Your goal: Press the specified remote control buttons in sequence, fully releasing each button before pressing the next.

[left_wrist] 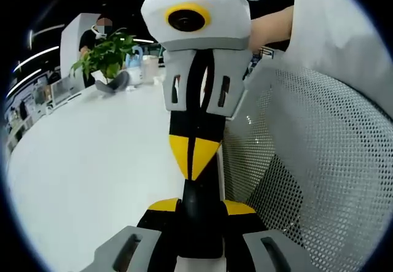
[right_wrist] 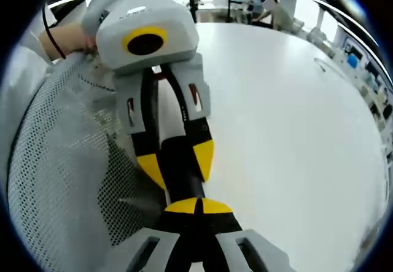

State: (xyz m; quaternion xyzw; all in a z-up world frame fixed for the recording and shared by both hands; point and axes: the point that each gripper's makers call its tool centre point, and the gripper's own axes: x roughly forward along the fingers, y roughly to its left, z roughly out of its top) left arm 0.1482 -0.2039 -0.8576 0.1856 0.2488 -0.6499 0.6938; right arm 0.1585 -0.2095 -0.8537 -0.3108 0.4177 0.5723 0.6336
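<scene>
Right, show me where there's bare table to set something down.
In the right gripper view the white table lies bare from beside the left gripper out to the clutter at its far edge. In the left gripper view it is free between the right gripper and the potted plant. Crowded: the mesh chair back sits close beside both grippers.
</scene>
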